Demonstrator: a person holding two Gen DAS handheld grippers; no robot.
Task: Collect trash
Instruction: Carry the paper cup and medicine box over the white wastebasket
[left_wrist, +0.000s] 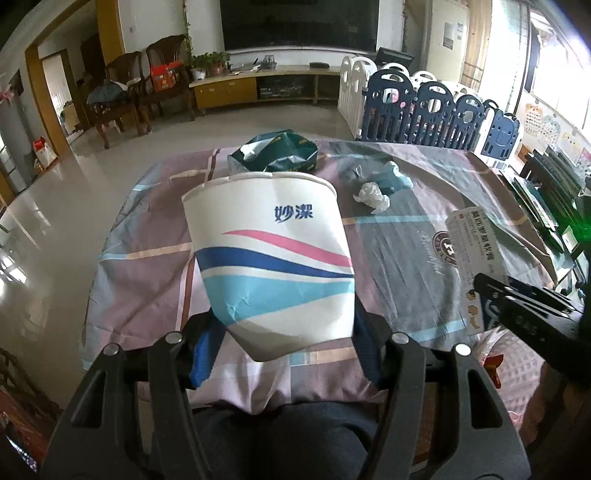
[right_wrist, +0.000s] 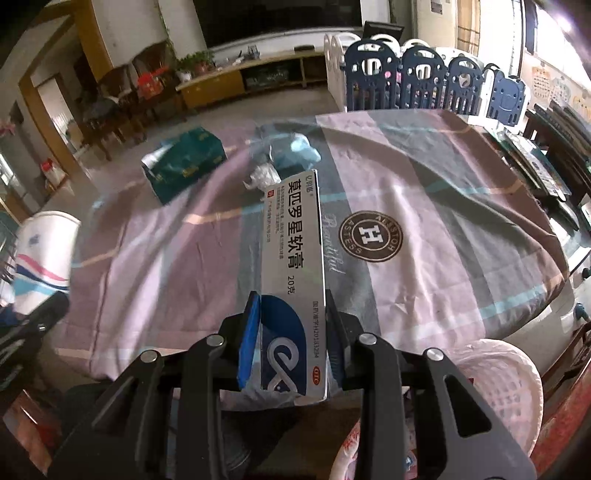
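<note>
My left gripper (left_wrist: 284, 332) is shut on a white paper cup (left_wrist: 273, 258) with pink and blue stripes, held tilted above the near edge of the cloth-covered table (left_wrist: 388, 236). The cup also shows at the left edge of the right wrist view (right_wrist: 40, 254). My right gripper (right_wrist: 291, 314) is shut on a white and blue medicine box (right_wrist: 293, 258), held above the table; the box also shows in the left wrist view (left_wrist: 472, 243). A crumpled white tissue (left_wrist: 371, 197) and blue crumpled trash (left_wrist: 391, 177) lie mid-table.
A dark green tissue pack (left_wrist: 275, 153) lies at the table's far side. A pink mesh basket (right_wrist: 495, 387) stands low at the right, beside the table's near edge. A blue and white playpen fence (left_wrist: 436, 107) stands beyond the table. Shelves (left_wrist: 554, 195) stand at the right.
</note>
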